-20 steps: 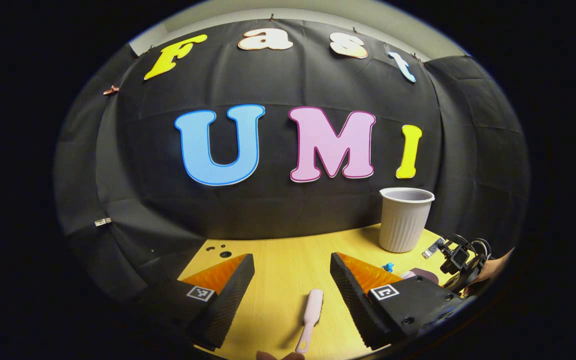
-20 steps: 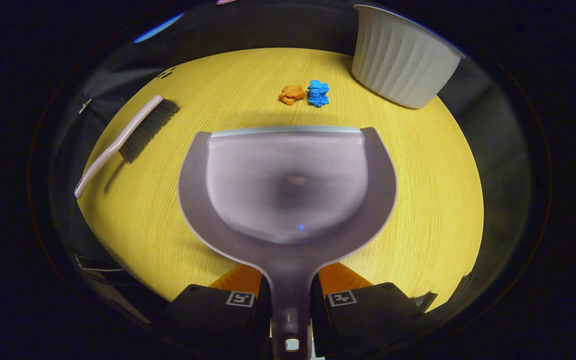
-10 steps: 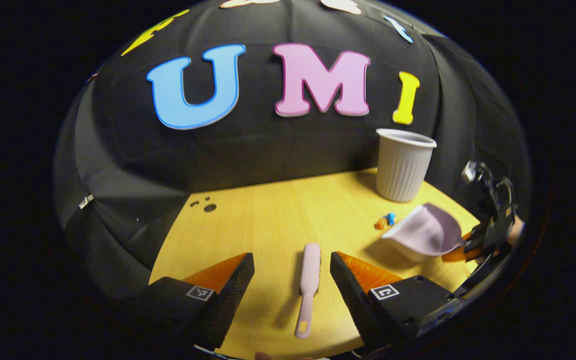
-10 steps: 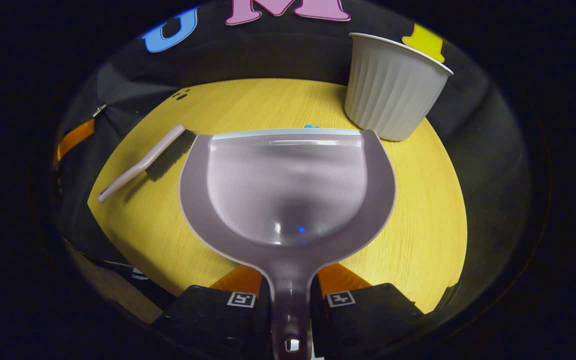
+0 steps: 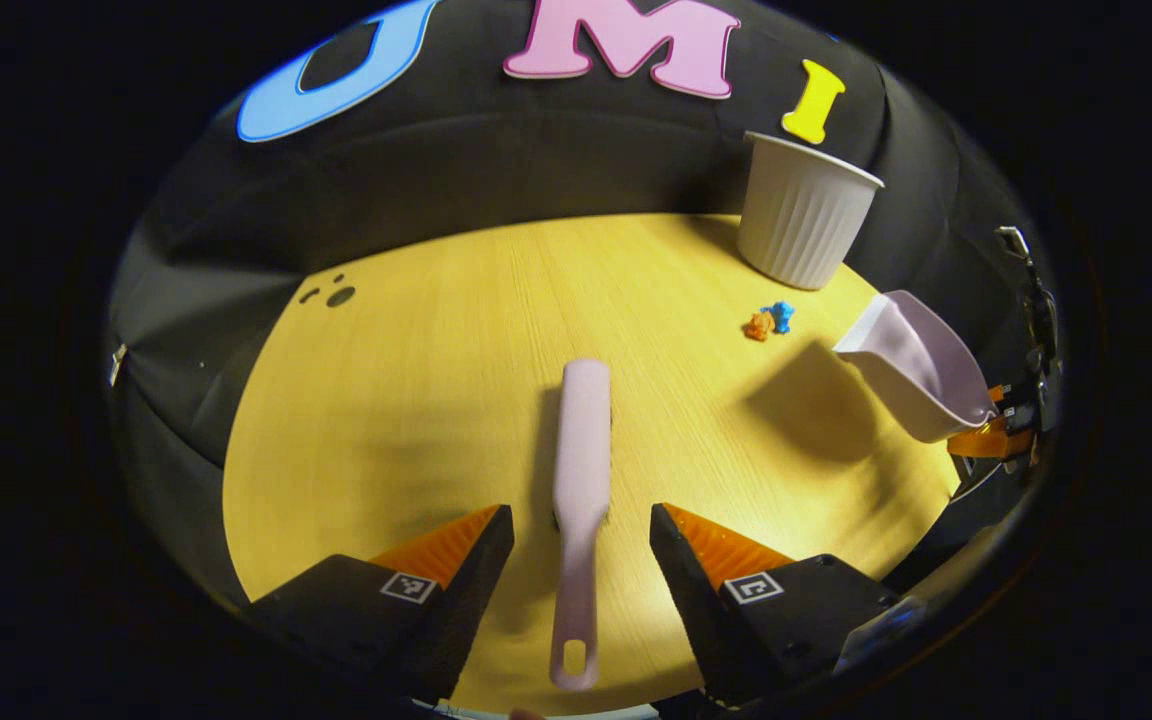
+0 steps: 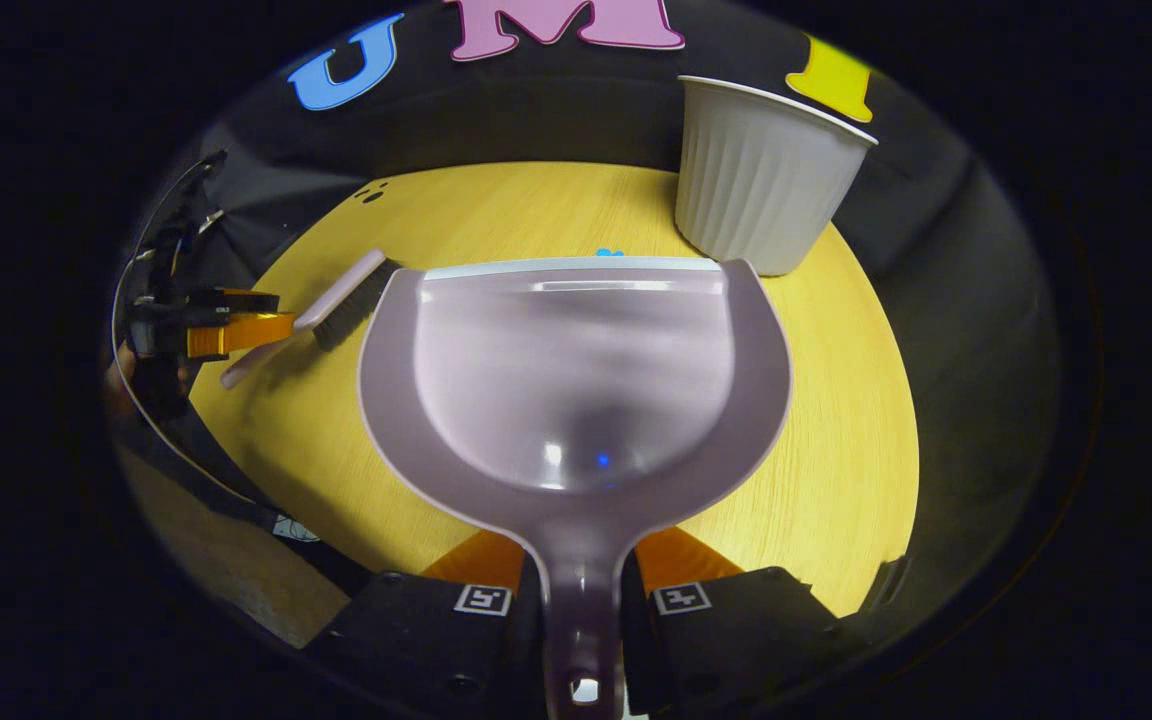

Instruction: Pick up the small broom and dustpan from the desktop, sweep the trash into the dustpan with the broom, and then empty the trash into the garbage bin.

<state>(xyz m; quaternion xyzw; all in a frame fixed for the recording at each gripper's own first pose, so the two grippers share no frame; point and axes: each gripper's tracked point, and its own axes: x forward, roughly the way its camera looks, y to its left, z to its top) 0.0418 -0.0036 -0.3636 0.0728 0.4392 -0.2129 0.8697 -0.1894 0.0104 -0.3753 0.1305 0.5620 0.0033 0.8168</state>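
Observation:
The pink broom [image 5: 581, 470] lies on the yellow desktop [image 5: 416, 400], its handle pointing between the fingers of my left gripper [image 5: 581, 535], which is open and apart from it. In the right gripper view the broom [image 6: 336, 305] shows its dark bristles, with the left gripper [image 6: 236, 330] at its handle. My right gripper [image 6: 581, 600] is shut on the handle of the lilac dustpan [image 6: 576, 370], held above the desk. From the left gripper view the dustpan [image 5: 916, 365] hangs tilted at the right. Orange and blue paper scraps [image 5: 769, 321] lie near the bin.
A white ribbed garbage bin [image 5: 804, 212] stands at the desk's far right corner, also seen close behind the dustpan as the bin [image 6: 761, 175]. Black cloth walls the desk at the back. Small dark holes [image 5: 334, 294] mark the far left of the desktop.
My left gripper has tipped down and come forward over the broom, so its handle now lies between the fingers. The right gripper has lifted the dustpan and holds it steady.

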